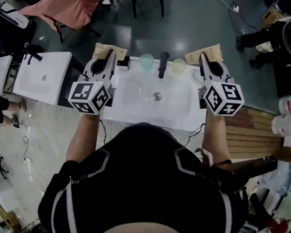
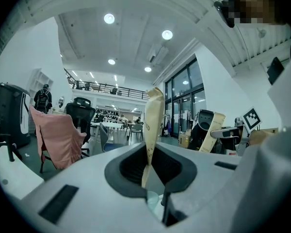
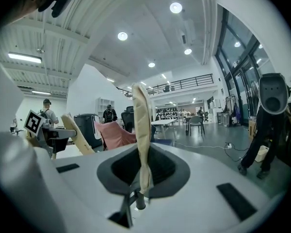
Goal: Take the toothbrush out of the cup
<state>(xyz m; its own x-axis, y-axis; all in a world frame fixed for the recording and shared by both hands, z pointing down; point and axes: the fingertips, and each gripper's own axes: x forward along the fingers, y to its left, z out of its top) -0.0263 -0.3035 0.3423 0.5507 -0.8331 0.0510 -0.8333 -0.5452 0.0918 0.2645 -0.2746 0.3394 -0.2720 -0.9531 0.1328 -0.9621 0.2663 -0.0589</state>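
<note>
Head view gives you no clear toothbrush: the green cup [image 1: 146,61] just left of the faucet [image 1: 162,64] and the yellow cup [image 1: 179,67] just right of it are too small to show one. Both stand on the sink's [image 1: 136,111] back rim. Your left gripper [image 1: 109,51] is left of the faucet, your right gripper [image 1: 203,56] right of it, each with jaws clenched pad to pad, grasping nothing.

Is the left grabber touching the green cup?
Apart. The head view shows the left gripper stopping off to the side of the green cup, with a small dark box sitting between them.
</note>
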